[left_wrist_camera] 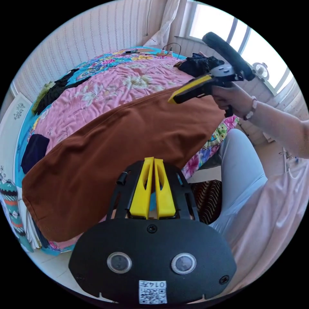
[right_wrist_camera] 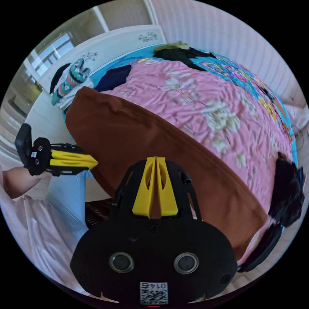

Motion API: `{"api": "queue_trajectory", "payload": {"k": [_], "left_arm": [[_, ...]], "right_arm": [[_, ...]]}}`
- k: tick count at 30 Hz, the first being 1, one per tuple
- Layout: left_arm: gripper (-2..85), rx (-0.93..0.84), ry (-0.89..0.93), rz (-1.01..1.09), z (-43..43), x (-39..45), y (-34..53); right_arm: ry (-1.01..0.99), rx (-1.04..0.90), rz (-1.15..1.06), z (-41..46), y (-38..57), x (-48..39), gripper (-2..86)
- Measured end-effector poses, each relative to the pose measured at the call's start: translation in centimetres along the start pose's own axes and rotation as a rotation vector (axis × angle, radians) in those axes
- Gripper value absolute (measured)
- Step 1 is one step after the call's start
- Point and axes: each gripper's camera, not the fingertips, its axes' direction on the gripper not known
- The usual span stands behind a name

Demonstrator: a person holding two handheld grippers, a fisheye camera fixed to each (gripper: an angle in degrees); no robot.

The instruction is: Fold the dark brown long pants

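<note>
Pants (left_wrist_camera: 122,145) lie flat along the near edge of the bed (left_wrist_camera: 109,77), a long brown band running from 8 o'clock to 2 o'clock in the left gripper view, over a pink floral sheet. At 9 o'clock, a dark navy cloth (left_wrist_camera: 34,151) sits just beside the pants' far end; a black garment (left_wrist_camera: 58,90) lies at 10 o'clock near the wall. At 6 o'clock, left gripper (left_wrist_camera: 154,161): jaws pressed together, tips over the pants' near edge, nothing visibly pinched between them. At 1 o'clock, right gripper (left_wrist_camera: 172,99) held in a hand (left_wrist_camera: 233,98), jaws closed, tips above the pants' other end; contact with the cloth cannot be told. Black clothes (left_wrist_camera: 199,64) piled behind it near the window. Person's leg in pale trousers at 4 o'clock. Right gripper view: at 9 o'clock the left gripper (right_wrist_camera: 93,163), jaws together, tips at the pants' (right_wrist_camera: 154,135) edge. At 10 o'clock, patterned clothes (right_wrist_camera: 72,80) by the headboard. At 6 o'clock, right gripper (right_wrist_camera: 155,159), jaws closed with no cloth seen between them, over the brown fabric. Pants run from 10 o'clock to 4 o'clock. Black clothes (right_wrist_camera: 288,190) at 3 o'clock, touching the pants' end.
</note>
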Motion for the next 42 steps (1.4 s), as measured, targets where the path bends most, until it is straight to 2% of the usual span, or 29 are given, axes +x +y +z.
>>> {"api": "queue_trajectory", "payload": {"k": [5,6,8,11,14,16,18,20,22,24,30,33,36,39,41,42], "left_arm": [[-1.0,-0.1,-0.041,0.008,3.8,-0.7,1.1],[-1.0,-0.096,-0.035,0.005,4.0,-1.0,1.3],[-1.0,-0.091,0.005,-0.023,3.7,-2.0,1.5],[-1.0,0.019,0.065,-0.137,0.9,-4.7,2.9],[-1.0,0.149,-0.074,-0.284,-3.3,-9.6,5.3],[-1.0,0.179,-0.309,-0.455,-5.5,-15.5,7.5],[-1.0,0.186,-0.458,-0.608,-6.3,-20.3,9.0],[-1.0,0.157,-0.492,-0.716,-6.0,-24.8,10.0],[-1.0,0.069,-0.381,-0.773,-3.5,-29.6,10.6],[-1.0,-0.059,-0.345,-0.766,-0.6,-31.6,10.5],[-1.0,-0.109,-0.317,-0.758,0.1,-33.0,9.3],[-1.0,-0.055,-0.318,-0.745,-2.1,-31.9,9.6],[-1.0,0.006,-0.367,-0.627,-4.5,-28.4,9.9],[-1.0,0.107,-0.385,-0.478,-6.4,-22.8,9.5],[-1.0,0.182,-0.298,-0.371,-6.4,-18.6,8.5],[-1.0,0.208,-0.192,-0.299,-5.7,-15.6,7.3]], "right_arm": [[0.048,-0.189,0.02,7.0,-9.2,-2.3,-0.4],[0.042,-0.242,0.021,8.8,-10.3,-2.6,-0.4],[0.034,-0.229,0.04,9.3,-11.7,-3.0,-0.5],[-0.002,-0.256,0.022,9.6,-14.0,-3.5,-0.6],[-0.031,-0.258,0.01,9.7,-15.9,-4.0,-0.6],[-0.025,-0.263,0.007,10.3,-17.3,-4.7,-0.6],[-0.001,-0.278,-0.008,10.8,-18.5,-5.5,-0.6],[0.029,-0.296,-0.029,11.3,-19.6,-6.4,-0.5],[0.063,-0.321,-0.058,11.9,-20.9,-7.3,-0.4],[0.07,-0.33,-0.066,12.3,-21.8,-7.7,-0.4],[-0.013,-0.32,0.02,13.1,-23.7,-6.8,-0.5],[-0.072,-0.295,0.045,12.3,-24.1,-6.1,-0.6],[-0.039,-0.166,0.057,9.9,-24.1,-5.6,-0.5],[-0.015,-0.222,0.047,10.7,-24.7,-5.1,-0.5],[-0.005,-0.254,0.049,12.0,-25.0,-5.0,-0.5],[-0.001,-0.267,0.06,12.8,-25.1,-4.9,-0.5]]}}
